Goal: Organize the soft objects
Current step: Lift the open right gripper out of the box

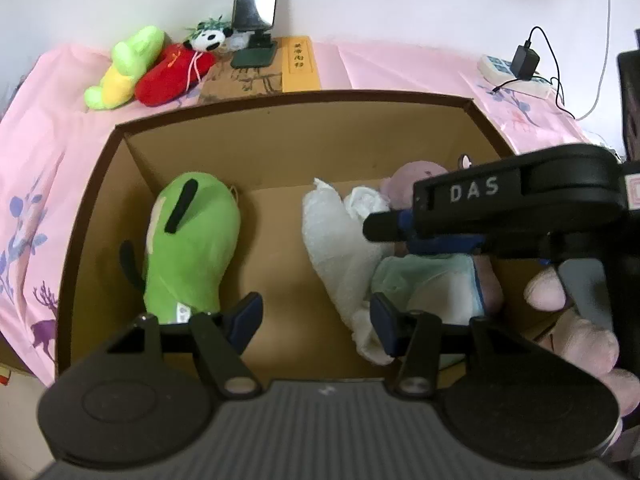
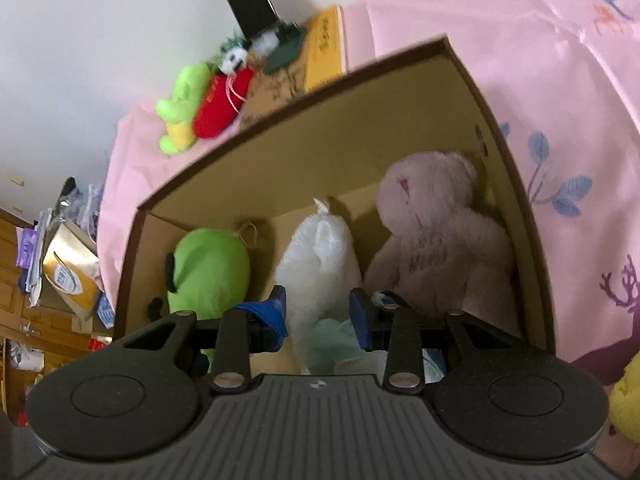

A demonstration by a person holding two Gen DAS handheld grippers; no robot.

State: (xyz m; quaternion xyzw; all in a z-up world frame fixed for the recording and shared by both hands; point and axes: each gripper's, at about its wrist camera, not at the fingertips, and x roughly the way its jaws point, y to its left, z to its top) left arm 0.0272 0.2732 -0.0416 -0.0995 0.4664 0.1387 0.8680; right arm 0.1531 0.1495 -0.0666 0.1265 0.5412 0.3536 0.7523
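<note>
A brown cardboard box (image 1: 280, 102) holds a green plush (image 1: 192, 248), a white plush (image 1: 340, 240), a pale pink bear (image 2: 436, 232) and a light teal cloth (image 1: 428, 284). My left gripper (image 1: 316, 316) is open and empty above the box floor, between the green and white plush. My right gripper (image 2: 318, 312) hangs inside the box over the white plush (image 2: 320, 248) and the teal cloth (image 2: 332, 344), jaws apart, gripping nothing. It also shows in the left wrist view (image 1: 384, 232). The green plush (image 2: 208, 268) lies left of it.
On the pink cloth (image 1: 400, 64) behind the box lie a light green and yellow plush (image 1: 124, 68), a red plush (image 1: 172, 72) and a small panda (image 1: 208, 38). A phone stand (image 1: 256, 12), a power strip (image 1: 516, 76) and a yellow plush (image 2: 628, 400) are nearby.
</note>
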